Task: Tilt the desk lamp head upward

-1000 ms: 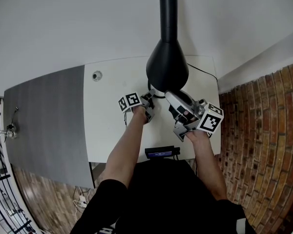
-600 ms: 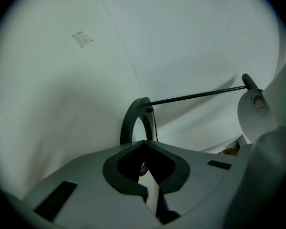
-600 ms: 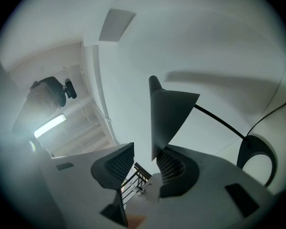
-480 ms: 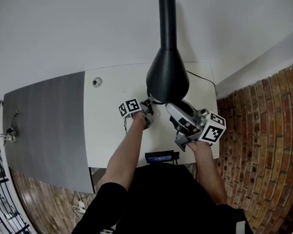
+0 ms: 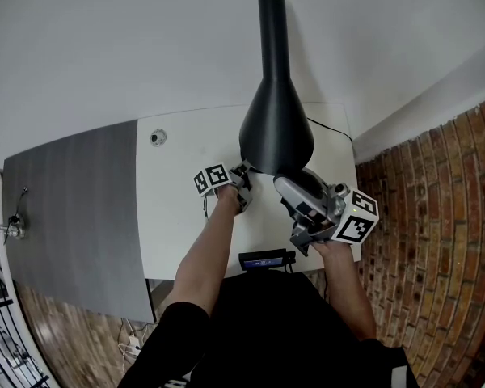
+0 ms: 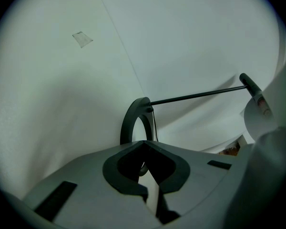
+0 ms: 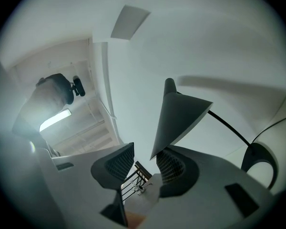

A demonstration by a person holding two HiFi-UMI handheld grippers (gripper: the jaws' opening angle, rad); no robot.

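The left tongs [image 5: 242, 182] [image 6: 143, 144] are clenched tip to tip, pressed by the lamp's ring base [image 6: 131, 123] on the white bench [image 5: 178, 208]. The right tongs [image 5: 284, 186] [image 7: 145, 150] are released, spread just under the rim of the black desk lamp head [image 5: 275, 128] [image 7: 178, 113], which rises above the bench's far edge

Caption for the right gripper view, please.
Right gripper, jaws apart, at the rim of the black cone-shaped desk lamp head, its thin black arm beyond.
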